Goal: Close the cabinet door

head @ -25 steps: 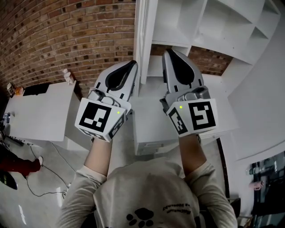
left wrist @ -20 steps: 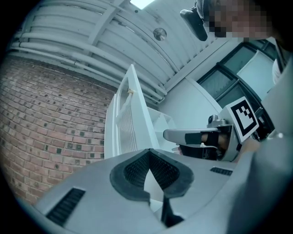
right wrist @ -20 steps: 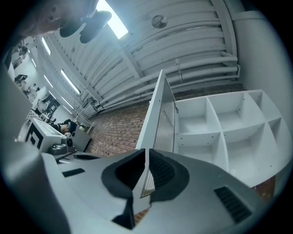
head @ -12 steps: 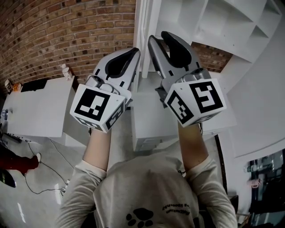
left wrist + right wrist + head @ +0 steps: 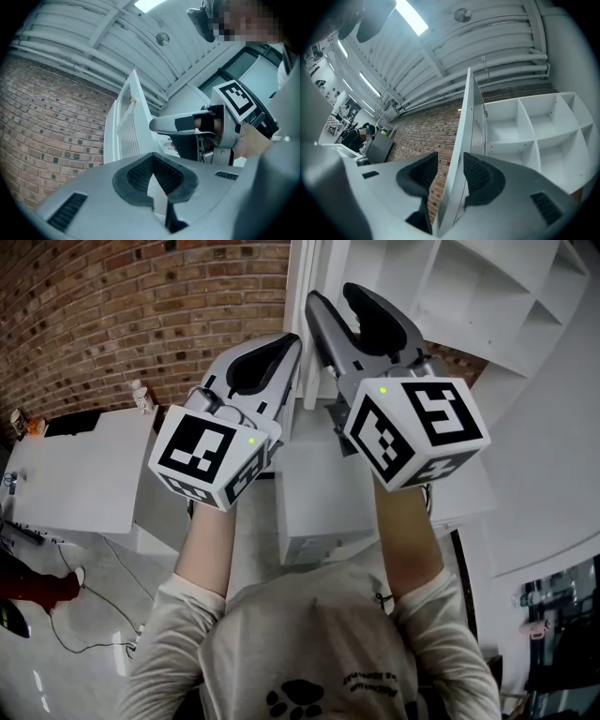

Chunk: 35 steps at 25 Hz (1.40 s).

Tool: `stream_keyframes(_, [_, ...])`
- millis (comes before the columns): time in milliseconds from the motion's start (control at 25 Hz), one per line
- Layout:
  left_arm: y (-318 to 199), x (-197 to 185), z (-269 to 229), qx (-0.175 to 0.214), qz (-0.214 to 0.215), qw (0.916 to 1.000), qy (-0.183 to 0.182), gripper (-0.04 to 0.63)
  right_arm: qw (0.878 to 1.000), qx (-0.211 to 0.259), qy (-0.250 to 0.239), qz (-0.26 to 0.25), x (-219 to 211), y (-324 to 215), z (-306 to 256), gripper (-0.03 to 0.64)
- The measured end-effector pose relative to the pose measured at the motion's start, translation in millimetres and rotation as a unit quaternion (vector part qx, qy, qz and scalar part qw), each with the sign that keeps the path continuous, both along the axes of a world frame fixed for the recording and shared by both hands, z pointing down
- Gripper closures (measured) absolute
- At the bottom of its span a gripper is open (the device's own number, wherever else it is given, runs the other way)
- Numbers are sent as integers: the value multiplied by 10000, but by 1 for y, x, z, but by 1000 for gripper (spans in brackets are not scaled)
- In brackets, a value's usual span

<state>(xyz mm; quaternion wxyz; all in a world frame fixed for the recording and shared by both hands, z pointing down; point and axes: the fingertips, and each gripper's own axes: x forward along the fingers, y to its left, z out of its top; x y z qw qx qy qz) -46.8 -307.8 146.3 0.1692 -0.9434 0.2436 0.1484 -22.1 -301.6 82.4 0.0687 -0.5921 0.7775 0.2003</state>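
A brick wall point(image 5: 122, 324) is backing the white cabinet point(image 5: 536, 140) — its cabinet door point(image 5: 464, 117) is standing edge-on between the right hand-held gripper's point(image 5: 451, 159) jaws, which are just opening wide; the left hand-held gripper point(image 5: 152, 155) is hovering closed, empty.

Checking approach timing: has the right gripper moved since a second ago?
Yes. The right gripper has gone up the picture and slightly left, onto the cabinet door. Its claw has just been opening and now straddles the door's edge.

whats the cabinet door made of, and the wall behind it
Cabinet door: looks like white painted or laminated board, smooth and matte, with a ribbed inner face; wood or composite, can't tell. Wall: bare red-brown brick with pale mortar joints, rough and unpainted.
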Motion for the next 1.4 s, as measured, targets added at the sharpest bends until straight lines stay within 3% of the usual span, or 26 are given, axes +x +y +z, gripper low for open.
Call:
stream_keyframes(560, [1, 4, -20, 166, -32, 9999, -1, 589, 9992, 120, 45, 377, -2, -8, -18, 450])
stream_keyframes(760, [-3, 9, -16, 113, -62, 9999, -62, 589, 9980, 143, 29, 608, 3, -12, -17, 497])
stream_keyframes(920, [-5, 14, -11, 75, -36, 9999, -86, 589, 9989, 69, -119, 447, 7, -16, -14, 512])
stream_keyframes(1400, [-3, 33, -12, 63, 130, 9999, 5, 589, 9976, 178, 125, 660, 19, -10, -14, 517])
